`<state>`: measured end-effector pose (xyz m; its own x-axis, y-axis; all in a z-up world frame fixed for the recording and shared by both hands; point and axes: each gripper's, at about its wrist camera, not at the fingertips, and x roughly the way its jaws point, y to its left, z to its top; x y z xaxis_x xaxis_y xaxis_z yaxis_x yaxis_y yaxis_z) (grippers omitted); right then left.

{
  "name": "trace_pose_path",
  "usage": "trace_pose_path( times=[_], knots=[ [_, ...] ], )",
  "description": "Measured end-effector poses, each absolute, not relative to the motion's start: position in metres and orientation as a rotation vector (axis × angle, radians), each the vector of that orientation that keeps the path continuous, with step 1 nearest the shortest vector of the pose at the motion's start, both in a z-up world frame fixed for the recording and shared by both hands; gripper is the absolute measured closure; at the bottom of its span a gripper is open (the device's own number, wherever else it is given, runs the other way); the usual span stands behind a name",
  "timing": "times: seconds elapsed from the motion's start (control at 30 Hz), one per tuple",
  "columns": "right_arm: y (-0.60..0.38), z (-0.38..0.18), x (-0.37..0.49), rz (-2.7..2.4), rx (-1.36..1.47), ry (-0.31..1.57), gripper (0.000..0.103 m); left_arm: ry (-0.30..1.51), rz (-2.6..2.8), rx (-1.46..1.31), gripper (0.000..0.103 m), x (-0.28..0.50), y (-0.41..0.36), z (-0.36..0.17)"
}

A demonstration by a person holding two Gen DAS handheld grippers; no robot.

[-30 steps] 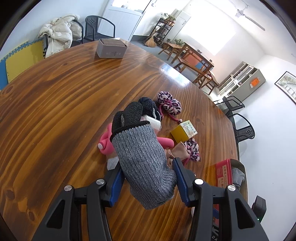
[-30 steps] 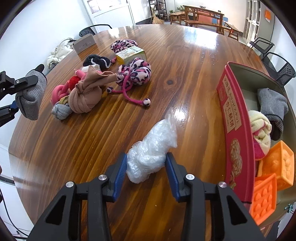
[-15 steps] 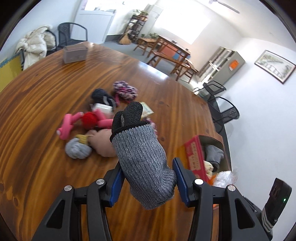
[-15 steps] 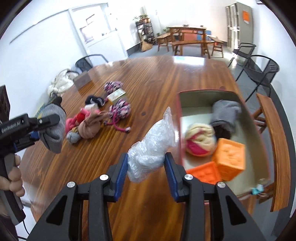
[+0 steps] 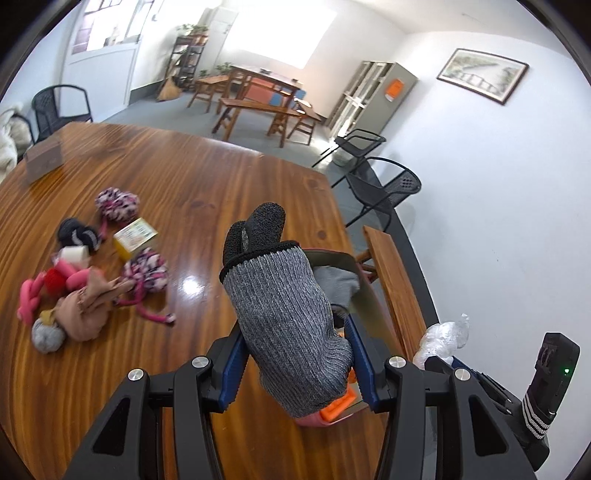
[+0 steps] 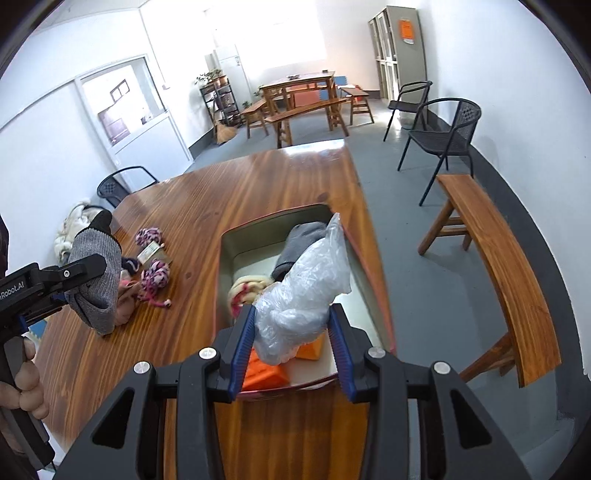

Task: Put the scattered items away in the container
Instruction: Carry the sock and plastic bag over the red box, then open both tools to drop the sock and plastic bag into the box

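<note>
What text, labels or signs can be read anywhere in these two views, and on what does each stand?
"Robot.AI": white lettering on the black body of the left tool, cut off by the frame edge, so it may be only part of the name.
Yellow carton: printed label, too small to read.
Orange notice on the grey cabinet: too blurred to read.
Framed picture: no legible text.
Nothing else readable.

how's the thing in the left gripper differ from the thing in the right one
The grey glove is opaque ribbed knit with black fingertips; the plastic bag is clear, crinkled film. The glove sits in the left gripper, the bag in the right gripper over the container. Both are soft, clamped and carried off the table.
</note>
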<state>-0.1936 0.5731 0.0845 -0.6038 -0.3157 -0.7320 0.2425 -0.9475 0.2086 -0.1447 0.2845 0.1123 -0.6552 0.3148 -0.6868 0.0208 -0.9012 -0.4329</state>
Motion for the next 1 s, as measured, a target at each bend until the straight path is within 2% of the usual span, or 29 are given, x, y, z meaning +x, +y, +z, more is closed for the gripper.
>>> trace_pose_path(
  times=[0.37,0.67,0.7,0.73,0.77,0.8,0.9,1.0],
  knots=[
    [0.583,0.1,-0.221,-2.585,1.129,-0.108,0.059,-0.463,2.618,-1.208,0.051,-0.204,0.338,0.124],
    [0.567,0.09,-0.245,-2.557,1.141,-0.061,0.06,-0.382,2.594,-1.272,0.05,-0.242,0.353,0.102],
    [0.565,0.088,-0.248,-2.557,1.145,-0.055,0.059,-0.382,2.599,-1.278,0.047,-0.246,0.354,0.1],
    [0.563,0.086,-0.251,-2.556,1.149,-0.048,0.059,-0.382,2.601,-1.297,0.037,-0.251,0.354,0.097],
    [0.561,0.083,-0.255,-2.548,1.156,-0.046,0.057,-0.384,2.605,-1.313,0.02,-0.255,0.353,0.095],
    [0.561,0.08,-0.259,-2.54,1.168,-0.045,0.051,-0.391,2.606,-1.321,0.014,-0.258,0.352,0.092],
    [0.559,0.07,-0.266,-2.52,1.216,-0.057,0.039,-0.41,2.582,-1.326,0.013,-0.257,0.348,0.087],
    [0.562,0.065,-0.263,-2.526,1.221,-0.057,0.036,-0.422,2.58,-1.337,0.013,-0.247,0.339,0.084]
  ],
)
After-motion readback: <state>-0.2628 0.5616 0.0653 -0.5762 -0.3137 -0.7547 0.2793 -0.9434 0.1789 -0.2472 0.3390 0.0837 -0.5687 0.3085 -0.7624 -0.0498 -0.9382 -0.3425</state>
